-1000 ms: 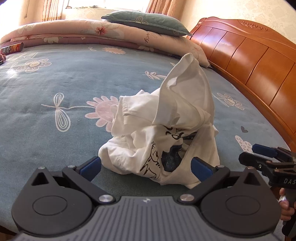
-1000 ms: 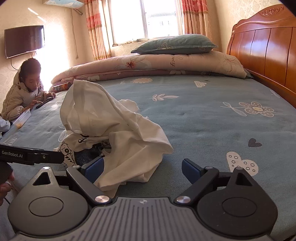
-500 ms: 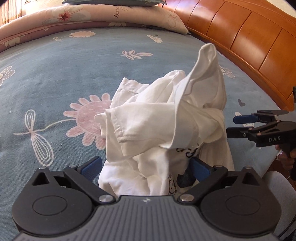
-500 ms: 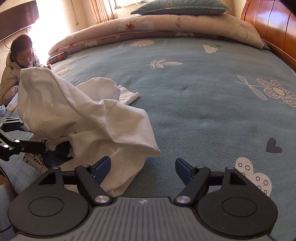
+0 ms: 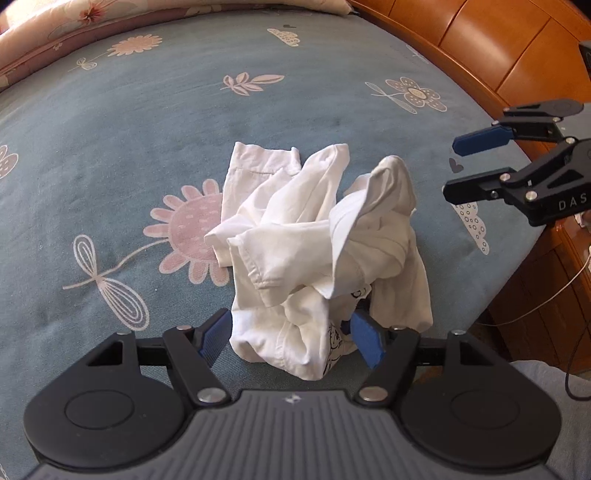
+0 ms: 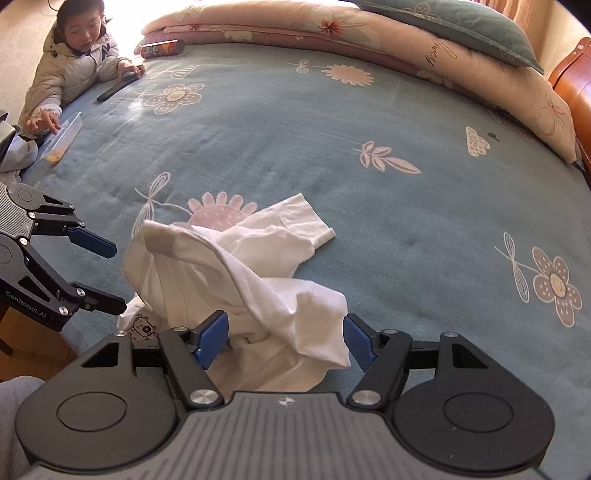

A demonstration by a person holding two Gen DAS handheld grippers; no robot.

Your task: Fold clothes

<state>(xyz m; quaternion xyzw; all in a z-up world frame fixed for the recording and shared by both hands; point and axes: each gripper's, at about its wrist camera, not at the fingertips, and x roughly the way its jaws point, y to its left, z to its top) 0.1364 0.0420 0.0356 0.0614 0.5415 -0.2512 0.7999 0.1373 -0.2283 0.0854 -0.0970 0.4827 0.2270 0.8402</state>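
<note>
The bed (image 5: 110, 122) fills both views, covered in a blue-grey spread printed with pink flowers and leaf sprigs. A wooden bed frame (image 5: 517, 48) runs along one long edge, and a rolled floral quilt (image 6: 369, 40) with a green pillow (image 6: 461, 26) on top lies across the far end. At the far corner on the other side, a person in a pale padded jacket (image 6: 74, 62) leans on the bed's edge, with a dark can (image 6: 162, 48) lying near the quilt.

A crumpled white T-shirt (image 5: 314, 240) sits in a heap close to the bed's near edge, one sleeve (image 6: 299, 218) spread flat toward the middle and part of a black cartoon print showing at the bottom.

The left hand-held gripper (image 5: 291, 338) points down at the near part of the heap; its blue pads flank the cloth and its jaws are closing. The right hand-held gripper (image 6: 284, 339) likewise straddles a fold of the shirt, jaws closing, with gaps visible between its pads and the fabric.
</note>
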